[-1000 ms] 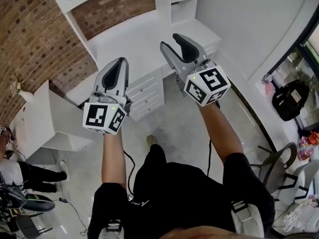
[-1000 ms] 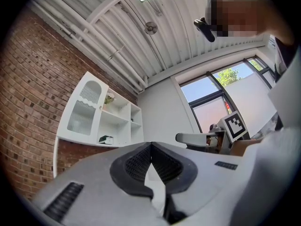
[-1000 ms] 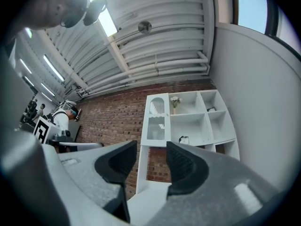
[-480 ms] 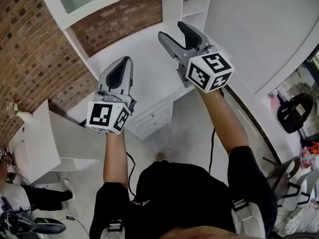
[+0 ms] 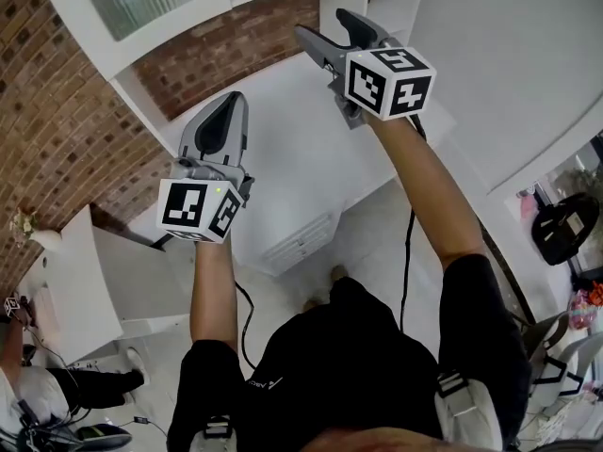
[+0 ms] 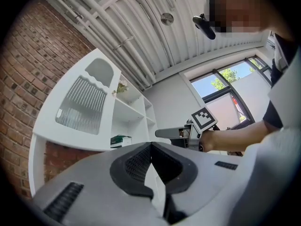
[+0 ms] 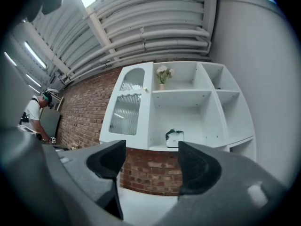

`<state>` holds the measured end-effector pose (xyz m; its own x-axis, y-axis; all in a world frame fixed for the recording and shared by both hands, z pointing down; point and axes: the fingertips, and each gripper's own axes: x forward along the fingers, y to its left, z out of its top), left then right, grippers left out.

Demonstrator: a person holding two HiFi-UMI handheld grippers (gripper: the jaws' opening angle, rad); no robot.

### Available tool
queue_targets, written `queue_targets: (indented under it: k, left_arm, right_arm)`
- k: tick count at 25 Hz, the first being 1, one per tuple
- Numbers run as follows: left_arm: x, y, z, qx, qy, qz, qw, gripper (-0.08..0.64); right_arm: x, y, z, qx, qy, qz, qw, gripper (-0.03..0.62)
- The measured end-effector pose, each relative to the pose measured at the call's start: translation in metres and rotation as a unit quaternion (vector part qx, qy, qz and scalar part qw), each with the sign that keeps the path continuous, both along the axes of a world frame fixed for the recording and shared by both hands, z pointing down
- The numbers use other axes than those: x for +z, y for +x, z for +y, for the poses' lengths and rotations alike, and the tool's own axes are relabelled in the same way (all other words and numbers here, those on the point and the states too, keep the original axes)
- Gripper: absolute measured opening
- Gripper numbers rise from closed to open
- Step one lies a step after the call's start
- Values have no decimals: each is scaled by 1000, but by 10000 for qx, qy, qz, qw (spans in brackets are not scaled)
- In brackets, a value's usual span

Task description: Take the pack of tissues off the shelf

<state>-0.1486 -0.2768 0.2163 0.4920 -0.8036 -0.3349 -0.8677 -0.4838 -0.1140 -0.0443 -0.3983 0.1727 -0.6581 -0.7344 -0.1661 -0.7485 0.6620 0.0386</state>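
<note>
A person in a black top stands nearest, seen from above, with both bare forearms stretched forward and a gripper in each hand. The left gripper is held low on the left. Its jaws are pressed together with nothing between them. The right gripper is raised farther forward and to the right. Its jaws are opening, with a clear gap and nothing between them.

Below the grippers lies a white desk top, and a stack of white drawers sits under its near edge. A red brick wall runs along the left side and continues behind the desk.

Above the desk, against the far wall, hangs a white shelf unit. A ribbed glass door closes its left bay, and open compartments fill the rest. The pack of tissues stands on the lowest board of the wide middle compartment, just right of the glass door. It is white with a dark green top. In the right gripper view it appears in the gap between the jaws, but it is well beyond them and nothing touches it.

A small vase of pale flowers stands in the compartment above. Far off at the left, another person in a white shirt stands by the brick wall.
</note>
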Motion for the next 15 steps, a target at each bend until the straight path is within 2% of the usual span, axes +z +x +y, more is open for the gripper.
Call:
queue_targets:
  k: [8,15]
  left_arm:
    - [2,2,-92,-313,-2,-56,9995,-2]
    - [-8,7,-149,-579,-6,57,9983,-2]
  right_arm:
    - [-15,-22,-123,-79,-78,111,9999,383]
    - [-22,-45,-211,-55,-369,300,9989,429]
